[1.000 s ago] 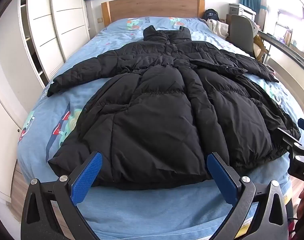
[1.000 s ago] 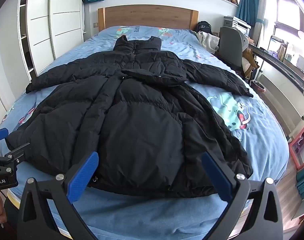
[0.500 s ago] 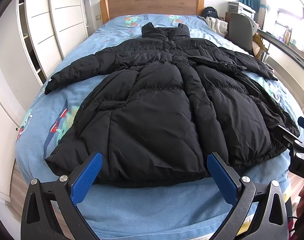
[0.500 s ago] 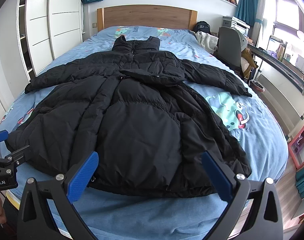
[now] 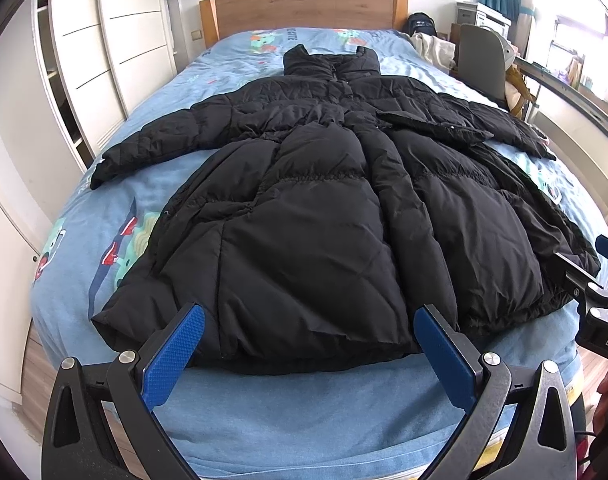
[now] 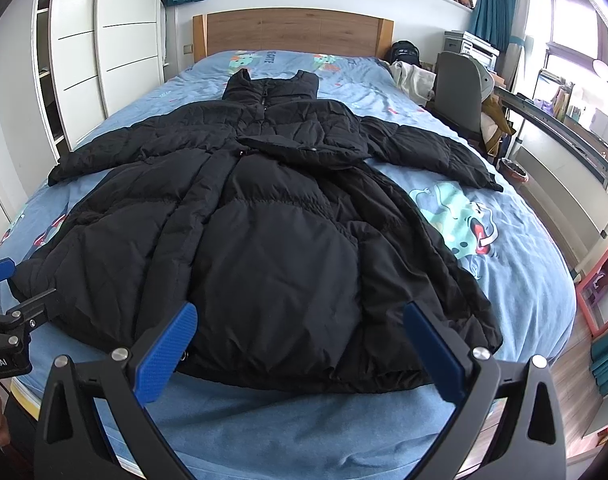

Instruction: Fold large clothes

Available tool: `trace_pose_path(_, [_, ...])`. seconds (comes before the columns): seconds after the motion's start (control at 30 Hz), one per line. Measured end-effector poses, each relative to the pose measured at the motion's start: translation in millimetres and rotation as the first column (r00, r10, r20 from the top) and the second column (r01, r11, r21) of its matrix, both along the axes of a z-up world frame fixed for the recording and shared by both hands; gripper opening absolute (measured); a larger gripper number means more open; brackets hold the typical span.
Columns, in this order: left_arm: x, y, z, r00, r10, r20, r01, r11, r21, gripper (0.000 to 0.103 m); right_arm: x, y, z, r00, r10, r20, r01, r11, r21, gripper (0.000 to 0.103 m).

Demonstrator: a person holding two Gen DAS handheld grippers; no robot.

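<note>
A long black quilted puffer coat [image 5: 324, 216] lies face up and spread flat on the blue cartoon-print bedsheet [image 6: 516, 248]. Its collar points toward the wooden headboard [image 6: 295, 34], both sleeves reach out sideways, and its hem lies at the end of the bed farthest from the headboard. No fold has been made yet.

Both tools hover just beyond that hem, on the side away from the headboard. The left gripper [image 5: 310, 354] has its blue-padded jaws spread wide with nothing between them, and the right gripper [image 6: 299, 350] is likewise released and empty; neither touches the coat.

The coat looks bulky but light, soft and springy. Its padding will likely puff back after pressing, and the smooth shell seems slippery, so a shallow pinch may slide off. Better holds are probably the firmer stitched edges: the hem corners nearest the grippers, or the sleeve cuffs well out to either side. A deep bite that gathers both shell and filling should hold best. Folding the sleeves inward first seems sensible, since the bulk will resist a crisp crease.
</note>
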State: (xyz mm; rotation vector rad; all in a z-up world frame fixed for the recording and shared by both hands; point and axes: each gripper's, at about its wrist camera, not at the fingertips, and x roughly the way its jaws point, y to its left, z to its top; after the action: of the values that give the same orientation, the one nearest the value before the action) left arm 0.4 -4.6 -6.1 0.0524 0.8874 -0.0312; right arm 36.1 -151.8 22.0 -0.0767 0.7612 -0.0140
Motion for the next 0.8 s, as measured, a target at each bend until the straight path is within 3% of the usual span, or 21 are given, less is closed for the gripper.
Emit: trace_pose_path(0.8, [0.5,0.4,-2.0,1.000,0.011,-0.008,-0.010,0.999,0.042,0.103,1.1,6.5,-7.6,1.000,0.007,-0.024,-0.007,1.000,-0.005,0.103])
